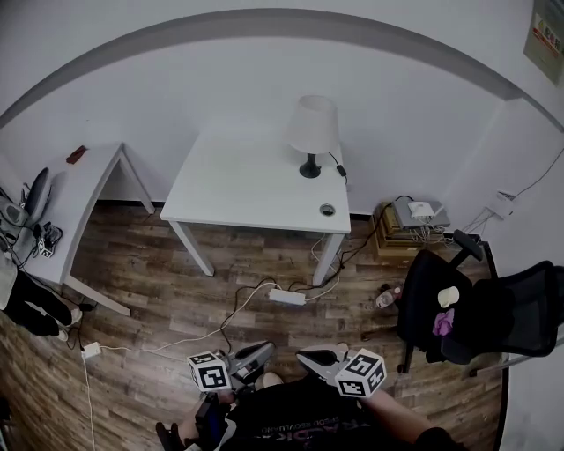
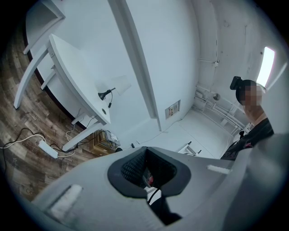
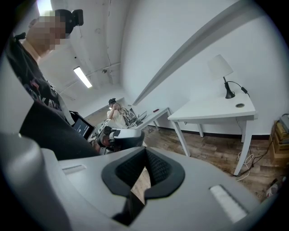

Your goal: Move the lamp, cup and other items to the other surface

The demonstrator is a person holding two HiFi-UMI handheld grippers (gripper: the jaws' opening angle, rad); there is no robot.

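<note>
On the far white rectangular table (image 1: 238,189), by its far right corner, stands a white-shaded lamp with a black base (image 1: 313,132). Nearer, the left gripper (image 1: 257,354) and right gripper (image 1: 312,359) both have jaws closed together, holding nothing.

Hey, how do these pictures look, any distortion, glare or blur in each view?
Head view: heavy fisheye, the grey band on the wall bows over the table, corners dim. Left gripper view: tilted, the ceiling light glares white. Right gripper view: the lamp is sharp, corners go black.
</note>
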